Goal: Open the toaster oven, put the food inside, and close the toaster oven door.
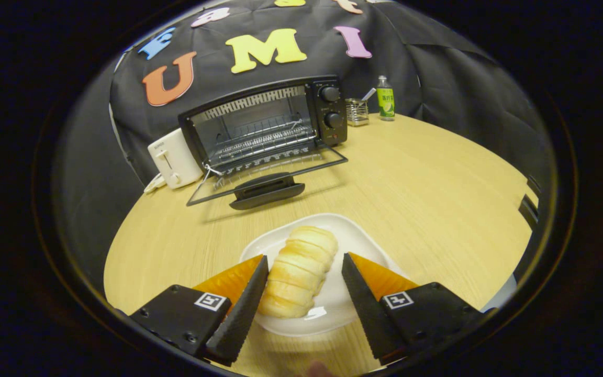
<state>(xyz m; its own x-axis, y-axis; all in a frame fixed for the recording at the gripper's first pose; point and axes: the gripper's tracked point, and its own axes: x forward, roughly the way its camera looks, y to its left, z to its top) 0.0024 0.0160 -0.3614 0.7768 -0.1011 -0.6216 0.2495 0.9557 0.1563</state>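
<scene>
The gripper [304, 262] stands wide open, holding nothing, astride a ridged golden bread roll [299, 272] on a glossy white plate [356, 238]; far off, a black toaster oven [265, 125] gapes.

A black toaster oven [265, 123] stands at the table's far edge, glass door [267, 180] folded down flat; a ridged golden bread roll [297, 270] lies on a white plate [364, 241] near the near edge.

The gripper [304, 264] was held low and pointed forward, with its two fingers spread apart. The left finger [246, 303] and the right finger [361, 298] stood on either side of a wide gap. The left finger seemed to touch something between them; the right finger stayed clear of it.
</scene>
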